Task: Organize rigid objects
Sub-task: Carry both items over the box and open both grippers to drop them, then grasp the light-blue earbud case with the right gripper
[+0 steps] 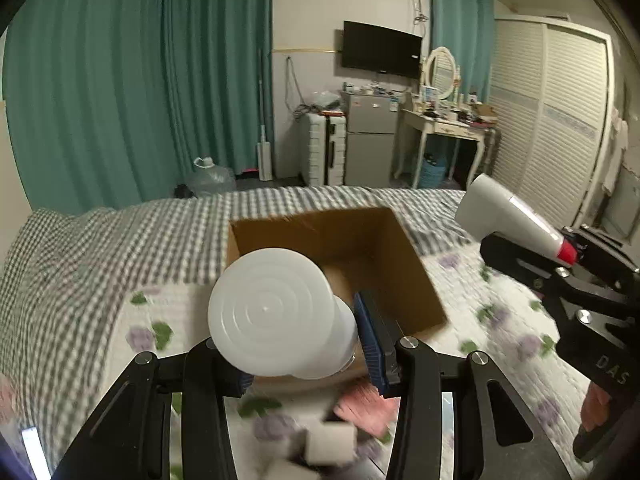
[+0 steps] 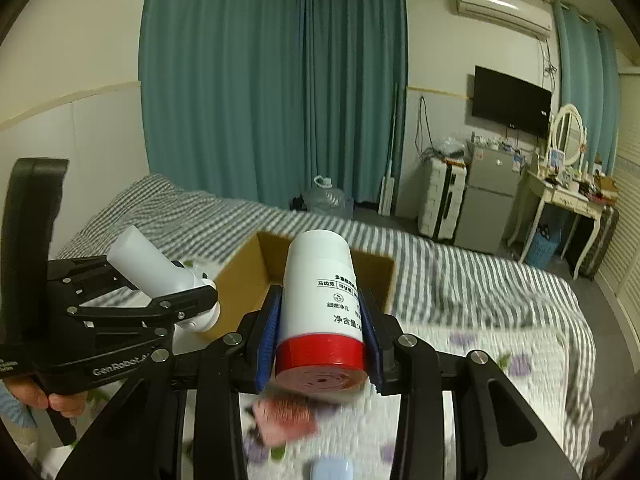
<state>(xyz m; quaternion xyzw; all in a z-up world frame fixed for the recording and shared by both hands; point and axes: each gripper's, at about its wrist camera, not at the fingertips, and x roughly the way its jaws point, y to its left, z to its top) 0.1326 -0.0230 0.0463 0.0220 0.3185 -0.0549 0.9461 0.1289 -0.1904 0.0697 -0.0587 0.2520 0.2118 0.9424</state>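
We hold a translucent white bottle (image 1: 280,312) clamped in the left gripper (image 1: 308,344) and a white bottle with a red cap (image 2: 322,312) clamped in the right gripper (image 2: 320,340), both above the bed (image 1: 100,248) near the open cardboard box (image 1: 340,248). The box floor is partly hidden behind the bottles, and the small items on the floral quilt (image 2: 480,356) below are too blurred to identify.

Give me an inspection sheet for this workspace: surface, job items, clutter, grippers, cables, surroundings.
Surface: bed with a floral quilt and a grey checked blanket.
Job's things: open brown cardboard box; translucent white plastic bottle; white tube with a red cap.
Clutter: pink item and small pale blocks on the quilt, blurred.
Grippers: left gripper shut on the bottle; right gripper shut on the tube.
Cables: wires hang on the wall.
Surroundings: teal curtains, black wall television, small fridge, dressing table.
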